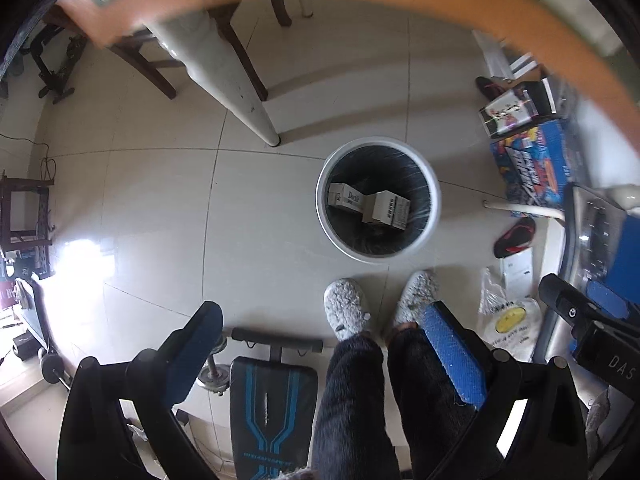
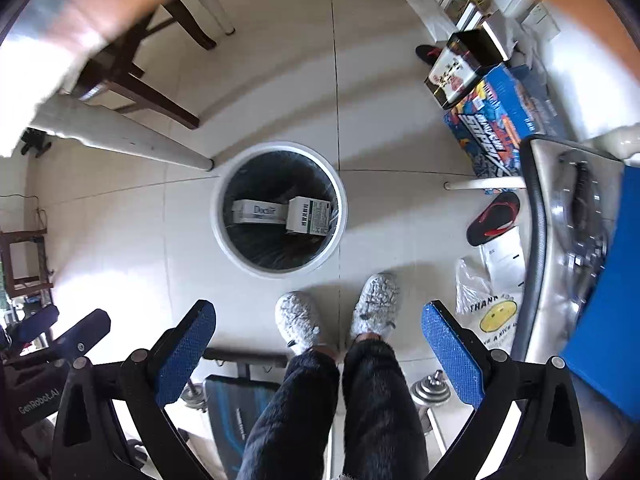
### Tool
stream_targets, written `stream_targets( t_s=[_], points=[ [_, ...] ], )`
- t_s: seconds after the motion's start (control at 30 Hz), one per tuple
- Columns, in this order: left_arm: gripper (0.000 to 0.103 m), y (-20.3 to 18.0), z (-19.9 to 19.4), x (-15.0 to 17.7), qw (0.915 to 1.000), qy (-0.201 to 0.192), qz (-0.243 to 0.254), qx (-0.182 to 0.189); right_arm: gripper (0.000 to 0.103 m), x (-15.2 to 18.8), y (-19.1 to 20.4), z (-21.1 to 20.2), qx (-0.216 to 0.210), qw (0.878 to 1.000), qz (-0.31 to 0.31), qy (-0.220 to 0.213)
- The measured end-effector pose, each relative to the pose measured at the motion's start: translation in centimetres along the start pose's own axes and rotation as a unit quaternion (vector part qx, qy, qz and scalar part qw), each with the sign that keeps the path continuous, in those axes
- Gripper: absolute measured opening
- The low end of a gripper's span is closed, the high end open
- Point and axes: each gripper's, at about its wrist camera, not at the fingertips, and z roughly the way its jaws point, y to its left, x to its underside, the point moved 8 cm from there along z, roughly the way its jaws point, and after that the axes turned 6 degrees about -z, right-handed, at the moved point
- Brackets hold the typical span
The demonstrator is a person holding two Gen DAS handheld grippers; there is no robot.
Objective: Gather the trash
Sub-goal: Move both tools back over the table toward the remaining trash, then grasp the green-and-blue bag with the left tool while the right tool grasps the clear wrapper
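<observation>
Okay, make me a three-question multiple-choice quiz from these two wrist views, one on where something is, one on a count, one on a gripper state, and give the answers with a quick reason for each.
1. Where does the trash bin stand?
A. on the tiled floor ahead of the person's slippers
B. on top of the weight bench
C. on the wooden chair

2. How many cartons lie in the bin?
A. none
B. two
C. five

3. What state are the left gripper and right gripper in?
A. both shut on a carton
B. left open, right shut on a bag
C. both open, holding nothing

Answers:
1 A, the white rim sits on the tiles just beyond the toes in both views.
2 B, two printed boxes rest side by side on the black liner.
3 C, each view shows blue pads spread wide with only floor and legs between them.
</observation>
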Motion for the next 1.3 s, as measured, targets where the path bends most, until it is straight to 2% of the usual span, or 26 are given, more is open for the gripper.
stream_targets(
  t_s=[0.2, 0.37, 0.53, 0.67, 0.87, 1.07, 1.2, 1.23, 1.27, 1.3],
  points=[
    [0.103, -0.3, -8.2, 0.6, 0.9992, -0.033, 0.02, 0.007, 0.103, 1.4, 0.7, -8.9, -0.018, 1.0, 0.015, -0.014],
    [0.103, -0.9, -14.8, -1.3, 0.9962, -0.08, 0.032, 0.011, 0.103, 1.0, 1.3, -17.1, -0.048, 0.997, 0.038, -0.044],
    [0.103, -3.2, -21.1, -7.0, 0.9881, -0.146, 0.045, 0.021, 0.103, -1.6, 1.0, -24.0, -0.088, 0.991, 0.068, -0.079],
    [0.103, -5.7, -24.3, -12.6, 0.9808, -0.182, 0.069, 0.01, 0.103, -5.7, -1.0, -28.3, -0.104, 0.984, 0.098, -0.107],
    [0.103, -10.2, -25.2, -20.3, 0.9764, -0.193, 0.097, -0.014, 0.103, -12.2, -6.3, -31.3, -0.116, 0.975, 0.146, -0.123],
    [0.102, -15.7, -22.4, -29.4, 0.9814, -0.138, 0.134, 0.0, 0.103, -20.1, -13.0, -29.9, -0.124, 0.967, 0.192, -0.114],
    [0.085, -19.6, -18.7, -34.3, 0.9807, -0.096, 0.17, 0.005, 0.103, -24.6, -16.0, -26.4, -0.13, 0.961, 0.227, -0.09],
    [0.083, -20.6, -17.6, -35.2, 0.9799, -0.084, 0.181, 0.006, 0.103, -25.5, -16.4, -25.4, -0.135, 0.959, 0.235, -0.084],
    [0.077, -21.4, -16.7, -35.7, 0.979, -0.073, 0.19, 0.009, 0.102, -26.5, -16.7, -24.6, -0.14, 0.957, 0.241, -0.078],
    [0.065, -22.0, -16.1, -36.1, 0.9784, -0.063, 0.196, 0.012, 0.099, -27.5, -16.9, -23.7, -0.146, 0.955, 0.247, -0.071]
  ],
)
